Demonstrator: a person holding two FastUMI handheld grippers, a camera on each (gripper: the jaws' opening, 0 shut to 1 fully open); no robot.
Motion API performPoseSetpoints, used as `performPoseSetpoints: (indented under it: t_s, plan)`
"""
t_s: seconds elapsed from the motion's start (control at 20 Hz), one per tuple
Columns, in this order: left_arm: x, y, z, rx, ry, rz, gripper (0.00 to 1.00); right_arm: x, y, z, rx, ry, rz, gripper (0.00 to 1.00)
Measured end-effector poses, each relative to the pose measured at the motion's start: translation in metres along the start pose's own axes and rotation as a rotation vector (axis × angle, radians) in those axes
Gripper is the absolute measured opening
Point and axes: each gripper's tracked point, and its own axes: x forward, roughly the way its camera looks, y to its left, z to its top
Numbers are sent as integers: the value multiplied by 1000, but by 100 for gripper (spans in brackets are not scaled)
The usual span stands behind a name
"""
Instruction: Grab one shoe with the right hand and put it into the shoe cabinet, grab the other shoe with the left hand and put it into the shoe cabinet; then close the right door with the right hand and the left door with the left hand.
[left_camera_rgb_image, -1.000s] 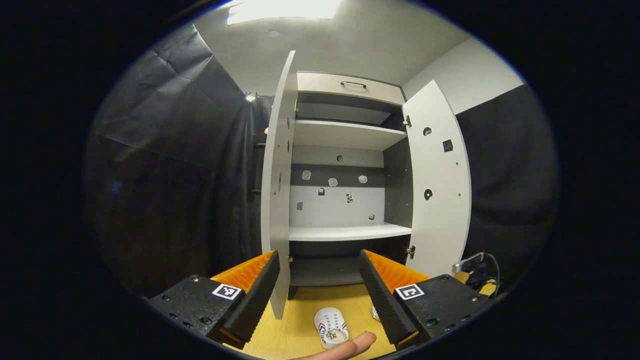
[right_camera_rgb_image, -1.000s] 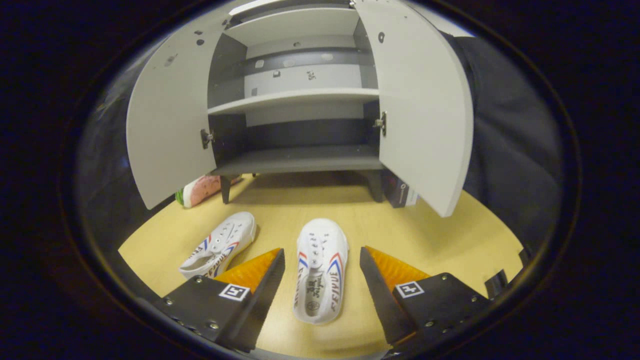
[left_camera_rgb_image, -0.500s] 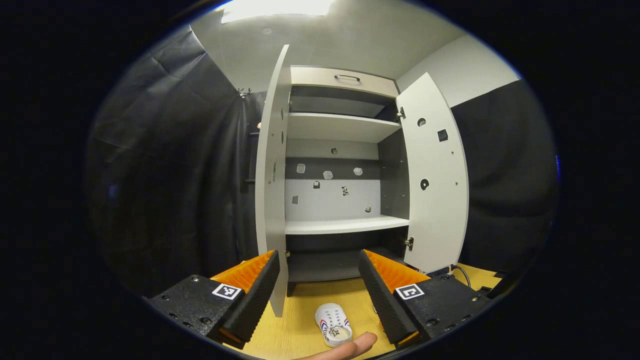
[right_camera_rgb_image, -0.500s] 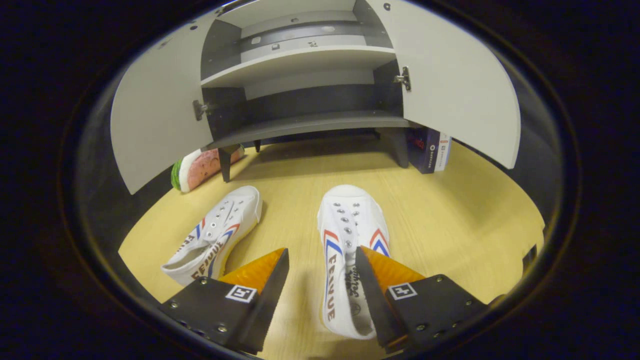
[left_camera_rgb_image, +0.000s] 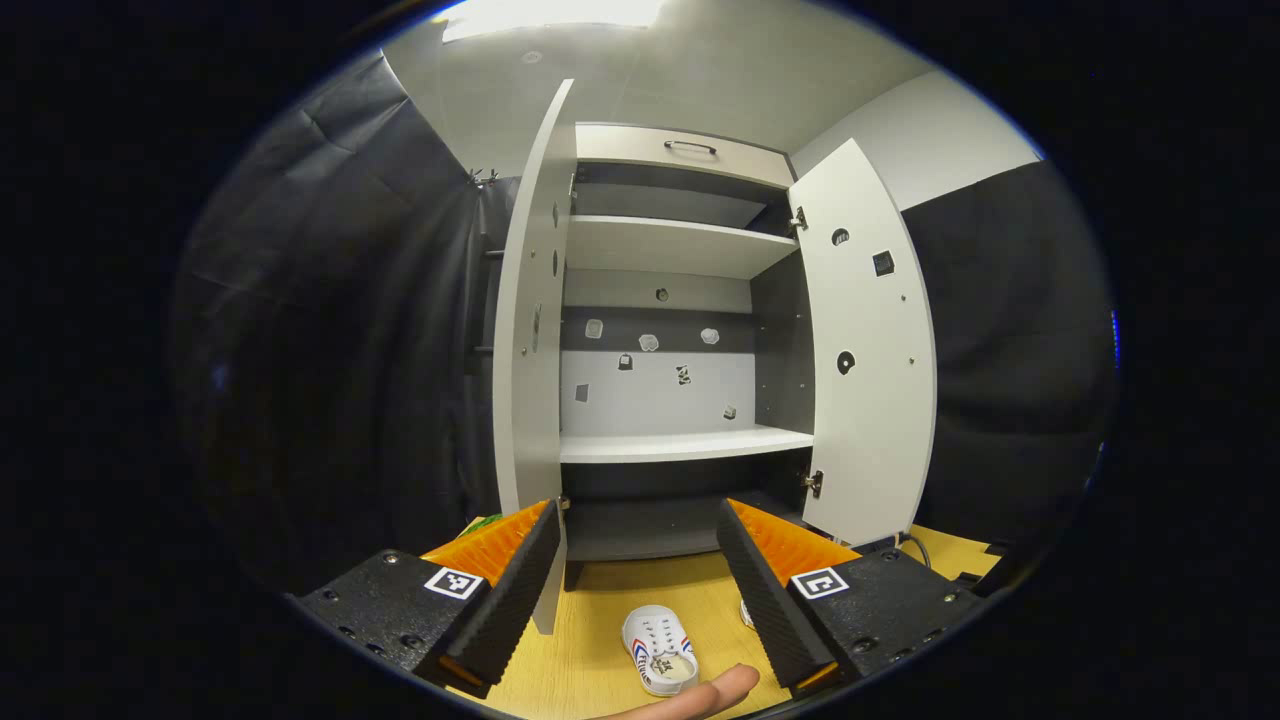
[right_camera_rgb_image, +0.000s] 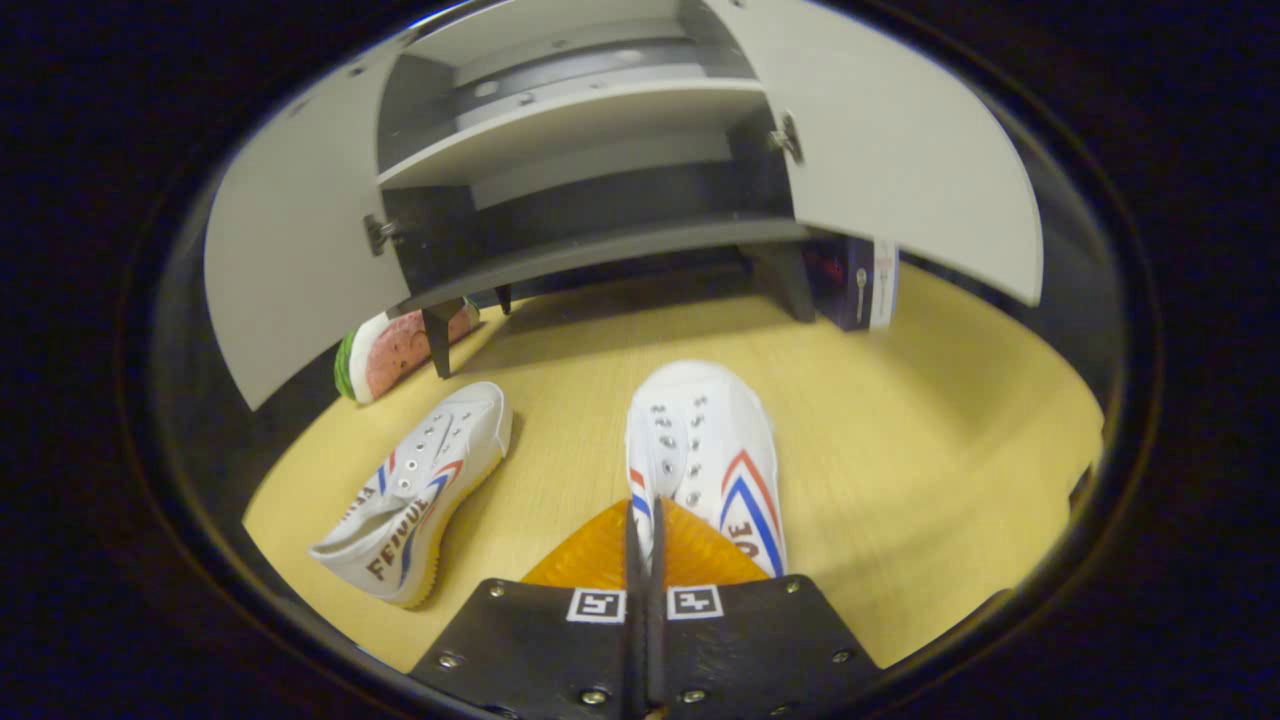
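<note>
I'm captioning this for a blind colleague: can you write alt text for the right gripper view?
The right gripper, jaws shut, pinches the side wall of a white shoe on the yellow floor. A second shoe lies to its left, before the open shoe cabinet.

I see white canvas-like cloth on both shoes (right_camera_rgb_image: 705, 450), lying on pale matt wood-grain floor (right_camera_rgb_image: 900, 420) below the cabinet (left_camera_rgb_image: 670, 445), whose smooth matt boards carry small metal hinges.

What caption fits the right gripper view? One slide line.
Right gripper shut on one white shoe, the other shoe lying beside, open shoe cabinet ahead.
</note>
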Motion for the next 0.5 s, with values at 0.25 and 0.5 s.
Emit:
performPoseSetpoints:
  t_s: [0.25, 0.5]
  plan:
    - [15, -20, 17, 14, -52, -39, 96, -3, 2, 1, 105, -52, 107, 0]
    - [38, -59, 29, -1, -100, -133, 96, -36, 5, 36, 145, -178, 164, 5]
